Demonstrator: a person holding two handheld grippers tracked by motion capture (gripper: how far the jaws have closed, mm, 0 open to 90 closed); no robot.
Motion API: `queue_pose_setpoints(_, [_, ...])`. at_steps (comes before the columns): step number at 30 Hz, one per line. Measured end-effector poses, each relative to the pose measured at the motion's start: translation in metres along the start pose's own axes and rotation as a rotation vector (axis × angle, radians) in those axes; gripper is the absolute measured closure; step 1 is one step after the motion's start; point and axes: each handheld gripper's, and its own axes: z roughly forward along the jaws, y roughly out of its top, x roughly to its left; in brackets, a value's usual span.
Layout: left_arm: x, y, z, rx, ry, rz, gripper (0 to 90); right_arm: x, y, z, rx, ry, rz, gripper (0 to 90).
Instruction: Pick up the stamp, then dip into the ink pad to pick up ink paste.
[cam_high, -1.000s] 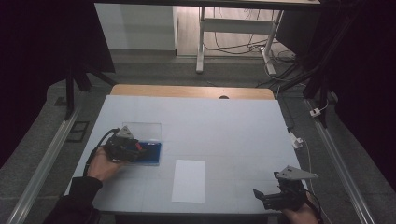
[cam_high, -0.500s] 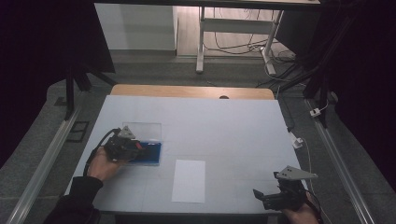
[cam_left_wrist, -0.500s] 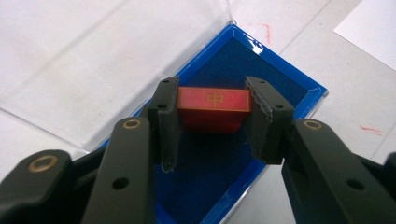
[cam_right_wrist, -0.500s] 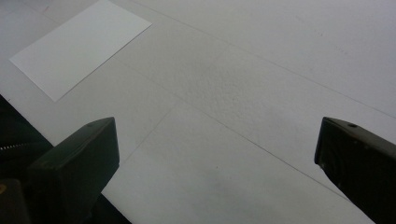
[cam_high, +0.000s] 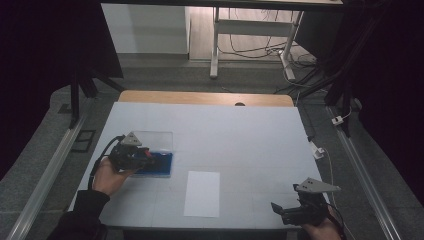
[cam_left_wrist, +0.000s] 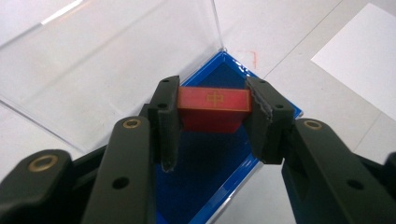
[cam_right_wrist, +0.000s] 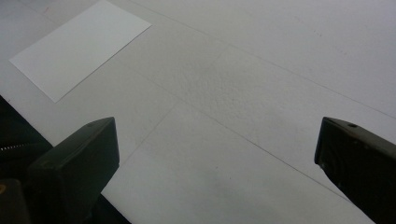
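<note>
In the left gripper view a red block (cam_left_wrist: 212, 105) with a gold mark sits between the two black pads of my left gripper (cam_left_wrist: 212, 95), which is shut on it. Under it lies a blue tray (cam_left_wrist: 210, 163) with a clear lid (cam_left_wrist: 107, 60) standing open behind. From the high view, my left gripper (cam_high: 145, 159) is over the blue tray (cam_high: 161, 165) at the table's left. My right gripper (cam_high: 277, 207) rests at the front right, its jaws wide open over bare tabletop (cam_right_wrist: 215, 140).
A white sheet of paper (cam_high: 202, 193) lies on the white table (cam_high: 240, 135) between the two grippers, near the front edge; it also lies at the upper left of the right gripper view as the paper (cam_right_wrist: 79, 46). A wooden strip (cam_high: 205, 97) borders the far edge.
</note>
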Motion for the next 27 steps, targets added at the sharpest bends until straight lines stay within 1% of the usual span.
queue_pose_setpoints(3, [-0.002, 0.002, -0.003, -0.008, 0.003, -0.001, 58.1, 0.000, 0.000, 0.000, 0.001, 0.000, -0.004, 0.0])
queue_pose_setpoints(4, [-0.003, 0.003, -0.003, -0.008, -0.004, -0.009, 58.1, 0.000, 0.000, 0.000, -0.001, 0.000, -0.005, 0.0])
queue_pose_setpoints(6, [-0.003, 0.003, -0.003, -0.009, -0.005, -0.011, 58.0, 0.000, 0.000, 0.000, -0.002, 0.000, -0.005, 0.0])
queue_pose_setpoints(13, [-0.007, 0.006, -0.001, -0.013, 0.010, 0.003, 58.1, 0.001, 0.000, 0.000, 0.003, -0.001, -0.011, 0.0])
queue_pose_setpoints(15, [-0.008, 0.007, 0.000, -0.003, 0.011, -0.002, 58.1, 0.000, 0.000, 0.000, 0.003, 0.000, -0.009, 0.0])
queue_pose_setpoints(16, [-0.009, 0.007, 0.002, 0.003, 0.019, 0.002, 58.2, 0.001, 0.000, 0.000, 0.001, 0.002, -0.007, 0.0])
queue_pose_setpoints(17, [-0.009, 0.007, 0.002, 0.003, 0.019, 0.002, 58.2, 0.001, 0.000, 0.000, 0.004, -0.001, -0.010, 0.0])
queue_pose_setpoints(18, [-0.010, 0.007, 0.004, 0.005, 0.031, 0.001, 58.1, 0.001, 0.000, 0.000, 0.004, -0.001, -0.011, 0.0])
queue_pose_setpoints(19, [-0.010, 0.007, 0.004, 0.005, 0.031, 0.001, 58.2, 0.001, 0.000, 0.000, 0.007, -0.002, -0.012, 0.0])
queue_pose_setpoints(24, [-0.006, 0.007, 0.007, 0.000, 0.029, -0.047, 58.2, 0.000, 0.000, 0.000, 0.008, 0.000, -0.009, 0.0])
queue_pose_setpoints(27, [-0.005, 0.006, 0.009, 0.003, 0.034, -0.068, 58.2, 0.001, 0.000, 0.001, 0.009, 0.001, -0.011, 0.0])
